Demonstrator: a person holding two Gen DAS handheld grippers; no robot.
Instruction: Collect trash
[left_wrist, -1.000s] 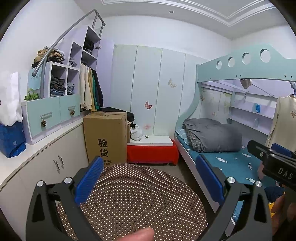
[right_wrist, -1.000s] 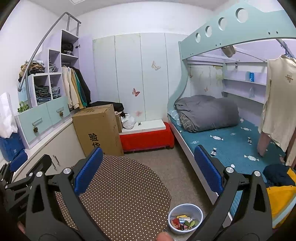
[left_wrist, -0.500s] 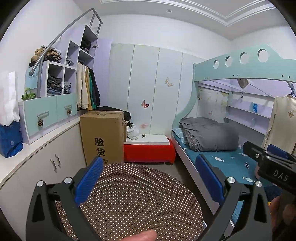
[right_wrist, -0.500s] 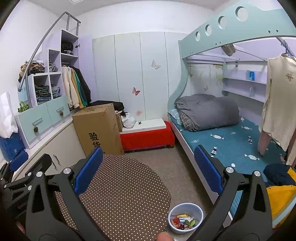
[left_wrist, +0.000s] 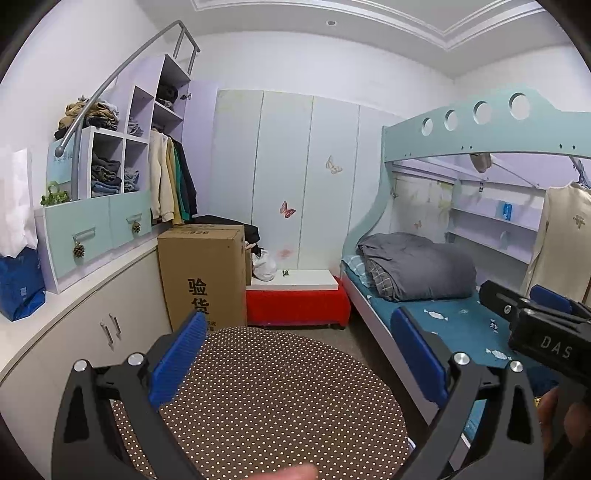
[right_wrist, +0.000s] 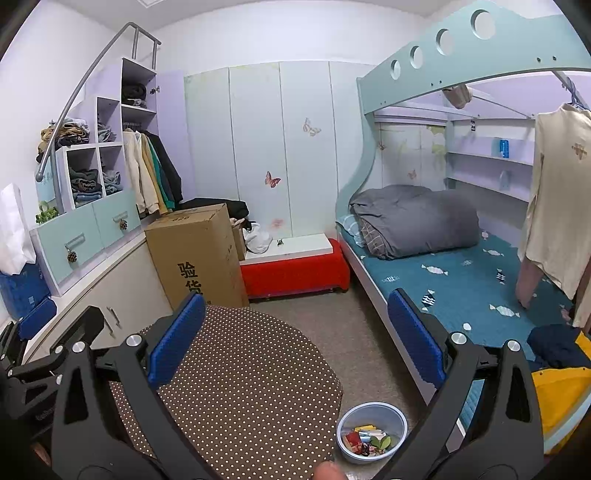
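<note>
Both grippers hang above a round worktop covered in a brown cloth with white dots. The left gripper has its blue fingers spread wide with nothing between them, and the right gripper is spread the same way and just as empty. On the floor, between the worktop's right edge and the bunk bed, sits a pale blue plastic bowl holding crumpled colourful wrappers. A tall cardboard box stands beyond the worktop, beside a red bench.
</note>
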